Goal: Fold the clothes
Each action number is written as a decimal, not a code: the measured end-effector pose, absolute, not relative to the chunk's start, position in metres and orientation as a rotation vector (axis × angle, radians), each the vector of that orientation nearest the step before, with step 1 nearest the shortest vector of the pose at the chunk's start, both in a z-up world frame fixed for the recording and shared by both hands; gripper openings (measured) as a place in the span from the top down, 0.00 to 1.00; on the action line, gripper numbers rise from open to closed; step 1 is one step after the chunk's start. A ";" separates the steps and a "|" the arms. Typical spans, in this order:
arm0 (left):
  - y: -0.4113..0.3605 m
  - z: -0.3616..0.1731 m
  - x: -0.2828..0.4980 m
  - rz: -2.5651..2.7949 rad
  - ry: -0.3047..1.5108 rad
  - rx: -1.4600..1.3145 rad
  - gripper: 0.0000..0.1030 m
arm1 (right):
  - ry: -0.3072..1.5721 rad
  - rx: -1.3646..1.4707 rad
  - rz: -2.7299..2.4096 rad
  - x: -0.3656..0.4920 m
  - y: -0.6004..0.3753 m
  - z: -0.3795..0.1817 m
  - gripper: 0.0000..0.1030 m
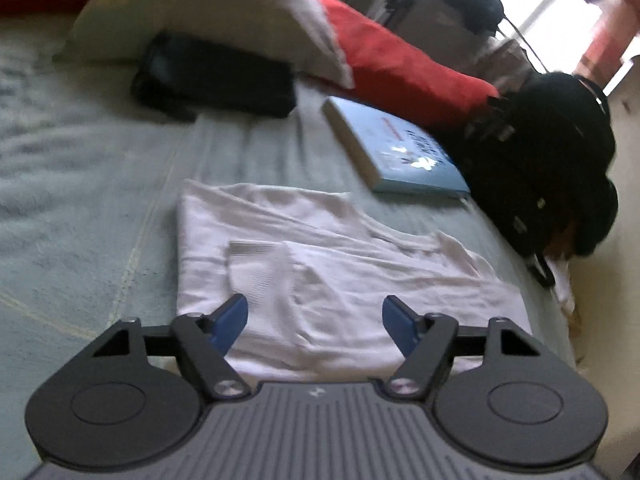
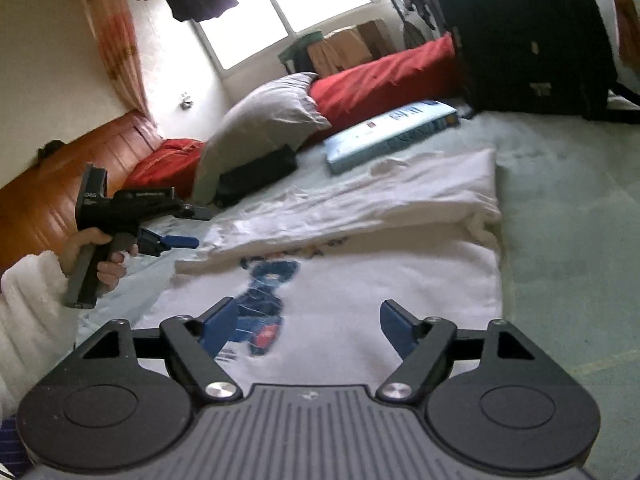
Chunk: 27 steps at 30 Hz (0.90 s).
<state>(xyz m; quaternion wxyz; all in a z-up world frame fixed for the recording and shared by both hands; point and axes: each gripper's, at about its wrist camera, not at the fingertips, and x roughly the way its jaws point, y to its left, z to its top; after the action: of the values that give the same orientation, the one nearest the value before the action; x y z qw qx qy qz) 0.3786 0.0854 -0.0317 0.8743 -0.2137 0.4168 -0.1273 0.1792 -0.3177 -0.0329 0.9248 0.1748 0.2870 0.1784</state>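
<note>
A white T-shirt lies partly folded on the pale green bed sheet. In the right wrist view the T-shirt shows a blue printed figure, and one side is folded over towards the middle. My left gripper hovers open over the shirt's near edge with nothing between its blue pads. From the right wrist view, the left gripper is off the shirt's left side, held by a hand in a white fluffy sleeve. My right gripper is open just above the printed front, holding nothing.
A light blue book lies beyond the shirt, beside a black backpack at the bed's edge. A folded black garment, a grey pillow and a red cushion sit further back. A wooden headboard stands at the left.
</note>
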 end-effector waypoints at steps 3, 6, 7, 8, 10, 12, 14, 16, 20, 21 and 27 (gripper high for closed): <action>0.089 -0.048 0.387 -0.237 0.878 -0.441 0.31 | 0.590 0.377 0.350 0.182 -0.325 -0.039 0.20; 0.090 -0.058 0.392 -0.236 0.880 -0.444 0.31 | 0.586 0.402 0.348 0.184 -0.329 -0.044 0.20; 0.087 -0.056 0.391 -0.245 0.880 -0.424 0.31 | 0.585 0.404 0.349 0.184 -0.329 -0.044 0.20; 0.083 -0.053 0.389 -0.256 0.880 -0.400 0.31 | 0.582 0.402 0.352 0.184 -0.329 -0.044 0.20; 0.071 -0.047 0.387 -0.288 0.890 -0.314 0.31 | 0.582 0.399 0.354 0.183 -0.328 -0.044 0.19; 0.058 -0.045 0.385 -0.294 0.893 -0.210 0.31 | 0.585 0.400 0.354 0.183 -0.327 -0.045 0.18; 0.051 -0.047 0.385 -0.283 0.900 -0.152 0.31 | 0.585 0.404 0.355 0.182 -0.327 -0.045 0.18; 0.051 -0.049 0.385 -0.259 0.896 -0.144 0.38 | 0.585 0.406 0.353 0.181 -0.326 -0.045 0.18; 0.047 -0.040 0.379 -0.241 0.855 -0.105 0.83 | 0.579 0.397 0.339 0.176 -0.327 -0.041 0.17; 0.046 -0.036 0.377 -0.249 0.835 -0.099 0.88 | 0.574 0.397 0.336 0.175 -0.328 -0.040 0.17; 0.047 -0.011 0.374 -0.245 0.758 -0.102 0.91 | 0.570 0.414 0.321 0.174 -0.333 -0.040 0.16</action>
<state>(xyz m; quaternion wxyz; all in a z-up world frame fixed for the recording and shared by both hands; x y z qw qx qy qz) 0.3737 0.0465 -0.0115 0.9206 -0.0496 0.3687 -0.1192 0.1739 -0.3331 -0.0396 0.9261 0.2019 0.2778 0.1564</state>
